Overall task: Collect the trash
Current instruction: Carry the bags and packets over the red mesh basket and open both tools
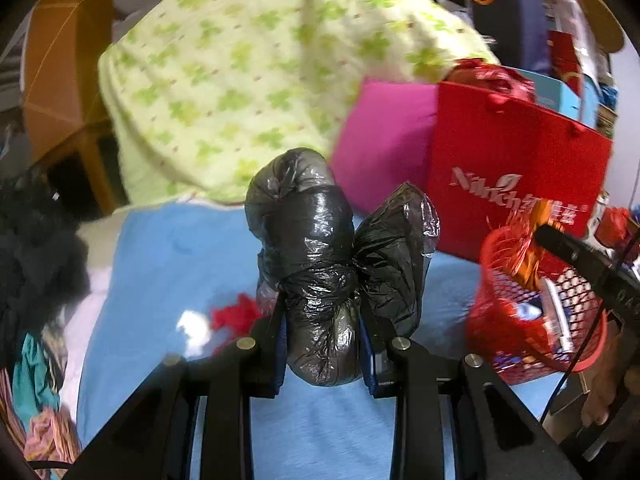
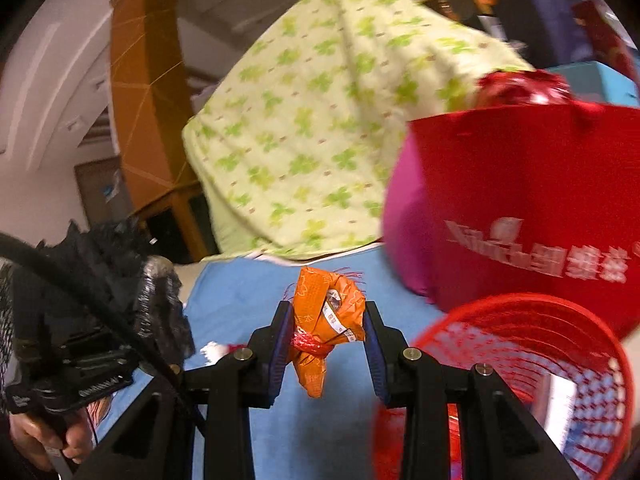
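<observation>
The work surface is a blue sheet (image 1: 168, 264) spread over a bed, with a green-patterned quilt (image 1: 240, 80) heaped at its far side. A red bag (image 1: 520, 168) stands at the right, against a pink cushion (image 1: 384, 140).

The red mesh basket (image 2: 520, 360) stands just beside the red bag, at the near right. It already holds several wrappers and packets, so collection is judged partly complete.

The left gripper (image 1: 324, 344) is clamped on a wad of black plastic bag (image 1: 316, 264), held clear above the sheet. The right gripper (image 2: 326, 344) is clamped on a crumpled orange wrapper (image 2: 326, 320) tied with a red strip, also held above the sheet and just left of the basket rim.

Remaining, as judged: both held items are not yet in the basket. A white scrap (image 1: 196, 328) and a red scrap (image 1: 236, 316) lie on the sheet, apparently uncollected. Whether further trash lies beyond view cannot be told.
</observation>
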Tool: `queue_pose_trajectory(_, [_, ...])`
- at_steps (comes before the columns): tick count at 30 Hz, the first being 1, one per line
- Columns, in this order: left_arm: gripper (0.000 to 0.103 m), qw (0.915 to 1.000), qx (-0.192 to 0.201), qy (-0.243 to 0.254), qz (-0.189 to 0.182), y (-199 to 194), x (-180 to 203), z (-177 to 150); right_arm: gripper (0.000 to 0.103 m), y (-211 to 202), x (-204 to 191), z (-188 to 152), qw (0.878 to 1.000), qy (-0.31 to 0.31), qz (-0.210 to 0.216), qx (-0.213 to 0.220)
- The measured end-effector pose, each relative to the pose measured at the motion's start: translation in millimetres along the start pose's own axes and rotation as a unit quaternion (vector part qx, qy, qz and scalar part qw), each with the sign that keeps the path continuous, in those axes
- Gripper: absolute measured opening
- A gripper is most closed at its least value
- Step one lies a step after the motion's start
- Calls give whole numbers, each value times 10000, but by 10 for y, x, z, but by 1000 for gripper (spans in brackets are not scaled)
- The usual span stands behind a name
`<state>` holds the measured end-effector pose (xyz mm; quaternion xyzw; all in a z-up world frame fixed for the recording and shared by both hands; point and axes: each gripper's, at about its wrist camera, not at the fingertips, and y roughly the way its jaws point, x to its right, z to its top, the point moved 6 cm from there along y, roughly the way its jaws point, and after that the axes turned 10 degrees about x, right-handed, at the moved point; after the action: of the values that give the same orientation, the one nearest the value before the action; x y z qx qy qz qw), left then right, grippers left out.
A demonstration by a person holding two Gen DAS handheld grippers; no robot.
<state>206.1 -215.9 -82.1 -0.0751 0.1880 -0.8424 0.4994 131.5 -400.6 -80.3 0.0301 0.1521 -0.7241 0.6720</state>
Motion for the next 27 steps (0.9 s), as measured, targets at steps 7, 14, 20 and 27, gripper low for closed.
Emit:
queue_pose_trajectory(7, [31,9990,86,286,-345,-12,542,151,37,-326,631,87,9970,520,-507,250])
queue_pose_trajectory(14, [31,9964,70,487,-693,57,1064,206,37,-458,1042,157,9926,891,-727,386])
queue_pose_trajectory(20, [31,9929,-30,501,-1075,204,1409,180,37,-545,1278,168,9892,1122,-843,433])
queue_pose_trajectory(27, [32,9862,-282,393,-1586,312,1739,66,37,-619,1490,189,9848,1285,-1049,508])
